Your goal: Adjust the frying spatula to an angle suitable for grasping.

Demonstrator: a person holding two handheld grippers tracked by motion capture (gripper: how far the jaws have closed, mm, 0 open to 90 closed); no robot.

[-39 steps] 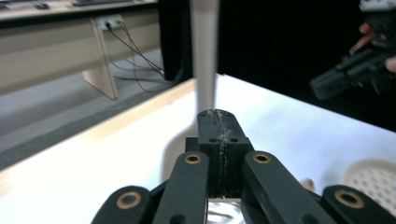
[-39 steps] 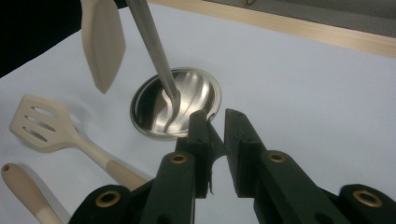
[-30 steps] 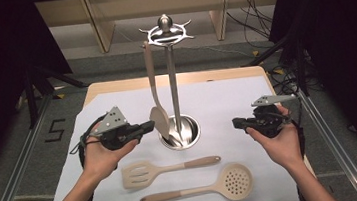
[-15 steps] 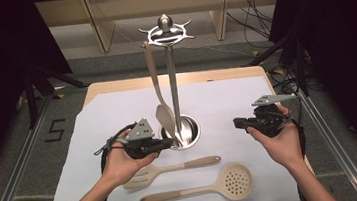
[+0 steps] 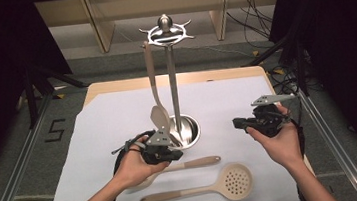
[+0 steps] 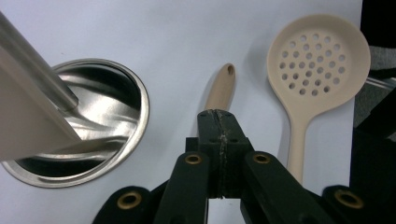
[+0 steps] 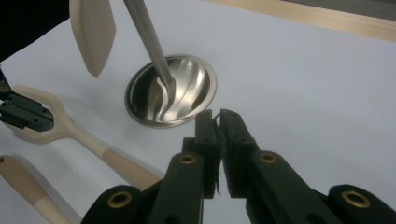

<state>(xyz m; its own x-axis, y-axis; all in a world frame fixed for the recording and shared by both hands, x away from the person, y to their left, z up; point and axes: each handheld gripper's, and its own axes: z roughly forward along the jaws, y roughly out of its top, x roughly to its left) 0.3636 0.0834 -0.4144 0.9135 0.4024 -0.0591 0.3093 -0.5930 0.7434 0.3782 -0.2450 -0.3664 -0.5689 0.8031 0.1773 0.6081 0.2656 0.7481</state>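
Left tongs [image 6: 219, 116] shut, over spatula handle [image 6: 221, 88].

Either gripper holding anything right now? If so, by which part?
Nothing is held. The left gripper's jaws are shut and empty, over the beige slotted spatula's neck. The right gripper is empty over the white sheet.

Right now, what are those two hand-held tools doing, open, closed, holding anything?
Left tool: closed, jaws pressed together above the slotted spatula, gripping nothing.
Right tool: closed or nearly so, empty, held above the white sheet.
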